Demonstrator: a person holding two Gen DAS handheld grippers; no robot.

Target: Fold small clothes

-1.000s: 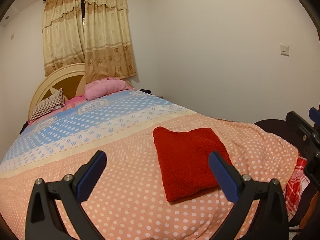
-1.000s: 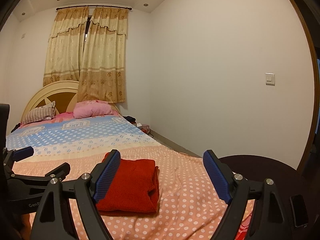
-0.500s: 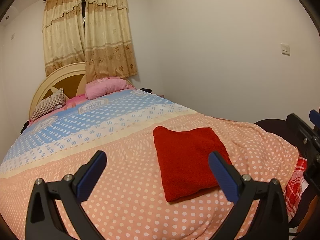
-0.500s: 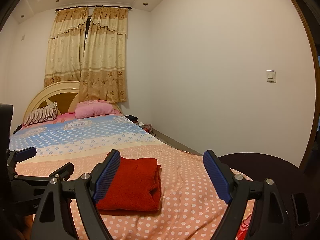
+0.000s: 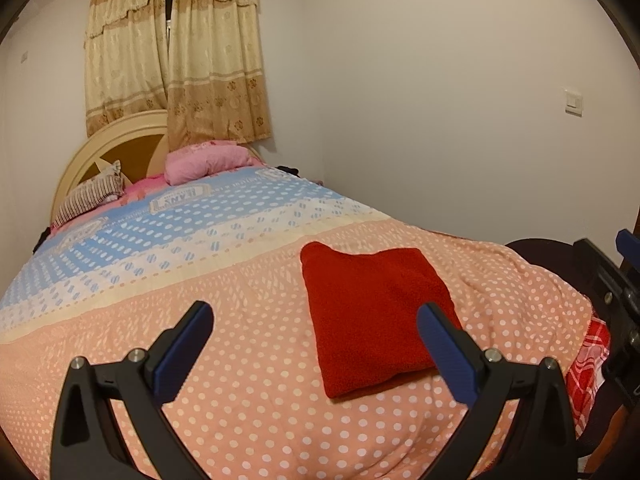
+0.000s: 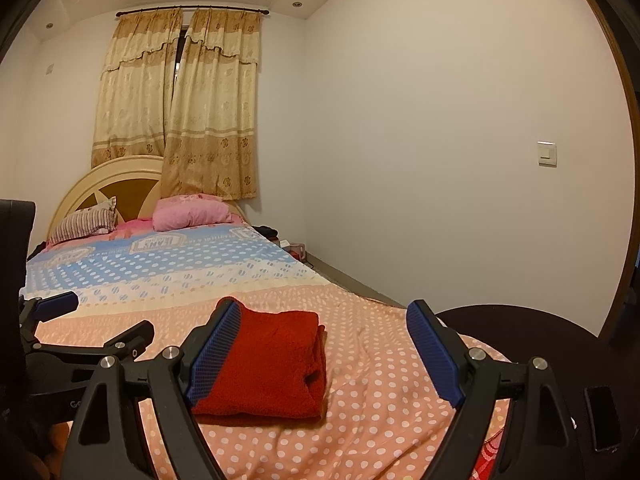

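A red fleecy garment (image 5: 376,312) lies folded into a thick square on the peach dotted bedspread (image 5: 248,400). My left gripper (image 5: 316,336) hovers above the near end of the bed, open, its right finger just in front of the garment's near right corner. The right wrist view shows the same folded garment (image 6: 268,364) with its stacked edges facing right. My right gripper (image 6: 326,344) is open and holds nothing; its left finger overlaps the garment's left edge in the picture. The left gripper (image 6: 60,320) shows at the left edge there.
Pillows (image 5: 208,162) and a cream headboard (image 5: 120,140) stand at the far end of the bed under curtains. A dark round table (image 6: 532,332) with a phone (image 6: 602,416) stands at the right. A red checked cloth (image 5: 588,364) hangs off the bed's right corner. A white wall runs along the right.
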